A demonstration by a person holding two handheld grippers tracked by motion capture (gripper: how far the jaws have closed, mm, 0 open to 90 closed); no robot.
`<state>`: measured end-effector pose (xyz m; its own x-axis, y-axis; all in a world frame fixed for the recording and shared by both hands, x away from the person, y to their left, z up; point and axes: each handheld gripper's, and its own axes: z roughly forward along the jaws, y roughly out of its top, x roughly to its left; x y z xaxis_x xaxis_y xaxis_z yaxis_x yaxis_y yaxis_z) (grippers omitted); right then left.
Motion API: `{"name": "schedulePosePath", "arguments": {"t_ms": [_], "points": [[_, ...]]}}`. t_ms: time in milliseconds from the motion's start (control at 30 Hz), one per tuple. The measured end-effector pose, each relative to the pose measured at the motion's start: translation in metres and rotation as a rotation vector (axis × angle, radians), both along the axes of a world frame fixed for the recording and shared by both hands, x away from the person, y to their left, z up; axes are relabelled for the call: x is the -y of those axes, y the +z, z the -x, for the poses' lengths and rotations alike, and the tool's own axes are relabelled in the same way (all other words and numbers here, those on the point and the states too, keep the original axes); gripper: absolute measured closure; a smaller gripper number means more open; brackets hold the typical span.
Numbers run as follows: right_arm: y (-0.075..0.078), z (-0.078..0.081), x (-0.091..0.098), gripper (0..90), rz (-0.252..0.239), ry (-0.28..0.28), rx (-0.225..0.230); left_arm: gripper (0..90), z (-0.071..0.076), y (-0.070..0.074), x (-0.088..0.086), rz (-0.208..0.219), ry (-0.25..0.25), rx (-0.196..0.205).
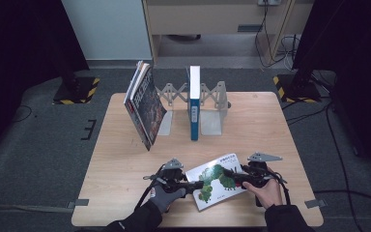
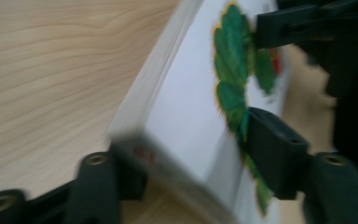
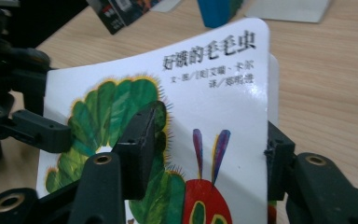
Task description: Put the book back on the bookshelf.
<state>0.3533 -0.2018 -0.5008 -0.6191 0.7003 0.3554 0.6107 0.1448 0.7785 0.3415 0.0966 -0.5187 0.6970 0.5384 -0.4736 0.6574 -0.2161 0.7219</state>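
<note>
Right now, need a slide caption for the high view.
Both grippers, left and right, grasp a caterpillar picture book near the table's front edge.

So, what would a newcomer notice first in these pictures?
Probably the white picture book with a green caterpillar at the table's near edge, with the left gripper and right gripper at its opposite sides. Behind it, a blue book stands upright in a metal bookend rack, and other books lean to its left.

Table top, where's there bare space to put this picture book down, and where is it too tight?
Bare wood lies along the table's right side beyond the metal bookends, and on the near left below the leaning books. It is crowded mid-back around the upright blue book, and near centre where both claws meet on the picture book.
</note>
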Motion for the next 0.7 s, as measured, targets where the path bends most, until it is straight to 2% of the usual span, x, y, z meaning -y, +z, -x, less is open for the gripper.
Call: {"name": "schedulePosePath", "arguments": {"t_ms": [67,167,233,300,367,433,533,633,700], "points": [[0.002,0.000,-0.002,46.8,0.019,0.005,0.021,48.7,0.002,0.002,0.001,0.006,-0.004,-0.003],[0.003,0.000,-0.001,46.1,0.001,0.013,0.024,54.2,0.004,0.006,0.000,0.014,-0.019,0.009],[0.004,-0.001,0.001,41.5,-0.002,0.008,0.034,59.8,0.004,0.010,-0.001,0.025,-0.026,0.011],[0.005,-0.001,0.001,38.7,0.004,0.002,0.050,63.0,0.006,0.014,0.001,0.012,-0.037,0.039],[0.007,-0.001,0.003,39.7,0.021,-0.021,0.077,65.4,0.007,0.018,0.002,-0.005,-0.044,0.045],[0.008,-0.002,0.005,37.4,0.035,-0.043,0.101,68.2,0.009,0.020,0.002,-0.003,-0.053,0.041],[0.006,-0.003,0.011,33.3,0.037,-0.073,0.102,72.9,0.010,0.026,0.003,0.000,-0.060,0.036],[0.006,-0.004,0.016,32.0,0.040,-0.095,0.108,74.7,0.011,0.032,0.003,-0.036,-0.052,0.061],[0.007,-0.005,0.020,29.8,0.032,-0.114,0.116,74.8,0.010,0.033,0.001,-0.034,-0.038,0.052]]}}
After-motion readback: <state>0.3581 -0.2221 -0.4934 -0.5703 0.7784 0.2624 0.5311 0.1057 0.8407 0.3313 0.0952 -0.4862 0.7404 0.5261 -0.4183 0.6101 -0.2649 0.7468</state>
